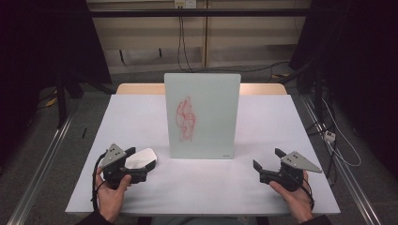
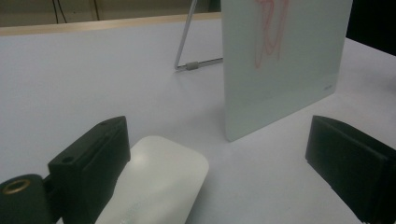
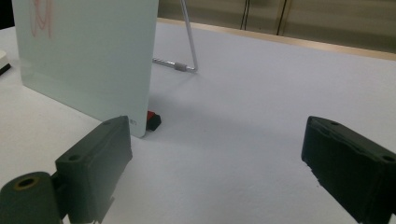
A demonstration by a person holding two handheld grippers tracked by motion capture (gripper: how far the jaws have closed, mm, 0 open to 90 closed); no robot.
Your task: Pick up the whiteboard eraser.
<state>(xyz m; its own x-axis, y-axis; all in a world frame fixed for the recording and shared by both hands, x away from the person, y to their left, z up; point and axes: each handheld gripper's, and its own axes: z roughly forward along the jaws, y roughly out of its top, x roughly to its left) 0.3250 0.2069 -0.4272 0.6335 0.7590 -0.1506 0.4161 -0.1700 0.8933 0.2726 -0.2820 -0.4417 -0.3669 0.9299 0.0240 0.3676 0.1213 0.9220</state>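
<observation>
Between the left hand-held gripper's (image 2: 219, 172) wide-apart jaws lies a white eraser (image 2: 156, 186) on the counter (image 1: 263, 136), unclamped; it looks light, smooth, best pinched across its sides. Right hand-held gripper (image 1: 268, 165) gapes empty.

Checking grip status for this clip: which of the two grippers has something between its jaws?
The left gripper: a white eraser lies between its wide-open jaws, beside one jaw. The right gripper has only bare table between its jaws.
</observation>
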